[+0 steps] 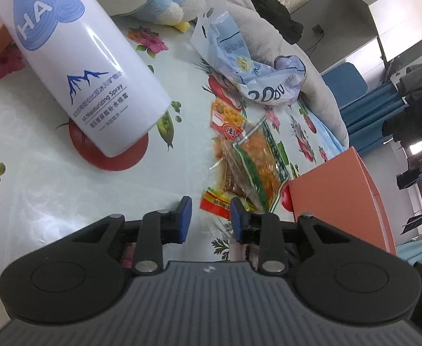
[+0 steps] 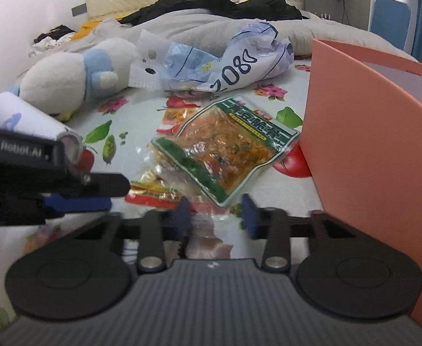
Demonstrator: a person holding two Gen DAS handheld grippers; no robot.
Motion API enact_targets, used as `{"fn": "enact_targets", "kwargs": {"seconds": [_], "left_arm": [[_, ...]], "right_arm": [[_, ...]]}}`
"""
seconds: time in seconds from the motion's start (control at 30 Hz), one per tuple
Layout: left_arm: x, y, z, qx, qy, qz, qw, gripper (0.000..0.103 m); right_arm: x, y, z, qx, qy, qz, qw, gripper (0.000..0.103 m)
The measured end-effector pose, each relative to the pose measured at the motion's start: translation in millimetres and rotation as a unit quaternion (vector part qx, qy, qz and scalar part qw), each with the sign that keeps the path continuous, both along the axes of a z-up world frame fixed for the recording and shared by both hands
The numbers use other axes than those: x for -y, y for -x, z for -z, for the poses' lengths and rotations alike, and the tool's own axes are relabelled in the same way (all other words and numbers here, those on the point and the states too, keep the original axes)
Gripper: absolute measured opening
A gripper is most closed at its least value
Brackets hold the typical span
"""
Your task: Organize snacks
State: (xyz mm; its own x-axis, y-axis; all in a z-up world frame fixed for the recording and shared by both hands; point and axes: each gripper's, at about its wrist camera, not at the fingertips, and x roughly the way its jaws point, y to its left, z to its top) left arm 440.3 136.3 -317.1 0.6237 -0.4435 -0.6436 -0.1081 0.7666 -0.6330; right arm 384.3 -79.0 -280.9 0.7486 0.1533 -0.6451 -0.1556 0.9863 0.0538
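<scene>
A clear snack packet with green edges and orange filling (image 2: 225, 150) lies on top of other packets on the flowered tablecloth (image 2: 268, 184). Its clear near corner reaches between the fingers of my right gripper (image 2: 215, 216), which stands open with the pads off it. Under it lies a red and yellow packet (image 1: 215, 201), just ahead of my left gripper (image 1: 211, 216), which is open too. The green-edged packet (image 1: 257, 155) lies ahead and to the right of the left gripper. The left gripper's fingers (image 2: 107, 186) reach in from the left in the right wrist view.
An open orange box (image 2: 369, 144) stands right of the packets. A white spray can (image 1: 81, 66) stands at the left. A crumpled blue and white bag (image 2: 234, 66) and a plush toy (image 2: 72, 77) lie behind. Bedding and dark clothes are further back.
</scene>
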Motion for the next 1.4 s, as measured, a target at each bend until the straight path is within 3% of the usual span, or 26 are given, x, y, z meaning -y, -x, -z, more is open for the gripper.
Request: {"fn": "enact_targets", "kwargs": {"seconds": [0.03, 0.07, 0.3, 0.43, 0.5, 0.57, 0.67, 0.83, 1.03, 1.07, 1.17, 1.2, 1.27, 1.33, 1.4], "left_arm": [[1.0, 0.6, -1.6, 0.000, -0.006, 0.002, 1.0000, 0.035], [1.1, 2.0, -3.4, 0.000, -0.013, 0.003, 0.9999, 0.035], [0.7, 12.0, -18.6, 0.012, -0.026, 0.000, 0.9996, 0.039], [9.7, 4.9, -33.0, 0.024, -0.030, 0.006, 0.9993, 0.056], [19.9, -3.6, -42.5, 0.031, -0.049, 0.018, 0.9982, 0.067], [34.0, -15.1, -50.9, 0.042, -0.079, 0.042, 0.9952, 0.075], [60.3, -35.8, -61.6, 0.056, -0.148, 0.092, 0.9831, 0.075], [99.7, -64.8, -68.0, 0.075, -0.240, 0.171, 0.9526, 0.076], [134.1, -89.9, -56.3, 0.086, -0.337, 0.241, 0.9061, 0.081], [136.5, -92.4, -52.8, 0.084, -0.345, 0.248, 0.9014, 0.081], [140.8, -98.2, -40.1, 0.071, -0.346, 0.272, 0.8951, 0.081], [142.2, -98.0, -35.9, 0.069, -0.352, 0.276, 0.8918, 0.075], [146.0, -94.7, -29.6, 0.073, -0.374, 0.272, 0.8836, 0.070], [144.8, -92.3, -30.6, 0.076, -0.370, 0.265, 0.8874, 0.065], [139.7, -91.7, -35.1, 0.078, -0.353, 0.255, 0.8968, 0.036]], "right_arm": [[0.6, 0.5, -1.0, 0.000, -0.001, 0.001, 1.000, 0.021], [1.5, 1.7, -2.2, -0.001, -0.005, 0.001, 1.000, 0.004], [1.1, 18.3, -8.3, -0.001, -0.006, -0.013, 1.000, 0.004], [0.1, 25.0, -8.5, -0.006, -0.009, -0.017, 1.000, 0.007], [0.2, 25.2, -8.4, -0.013, -0.010, -0.021, 1.000, 0.008], [-0.2, 25.8, -7.6, -0.017, -0.006, -0.024, 1.000, 0.015], [2.1, 27.7, -9.0, -0.014, -0.012, -0.027, 0.999, 0.035], [7.9, 27.2, -8.0, -0.016, -0.016, -0.024, 0.999, 0.035], [13.7, 26.4, -2.3, -0.020, -0.019, -0.023, 0.999, 0.034], [13.8, 26.7, -2.6, -0.019, -0.019, -0.024, 0.999, 0.034], [15.2, 27.2, -3.0, -0.020, -0.020, -0.028, 0.999, 0.034], [15.8, 27.2, -3.0, -0.020, -0.019, -0.030, 0.999, 0.035], [17.0, 28.2, -3.2, -0.016, -0.015, -0.032, 0.999, 0.051], [17.4, 28.7, -3.1, -0.012, -0.009, -0.030, 0.999, 0.068], [17.1, 28.0, -2.7, -0.017, -0.011, -0.037, 0.999, 0.071]]}}
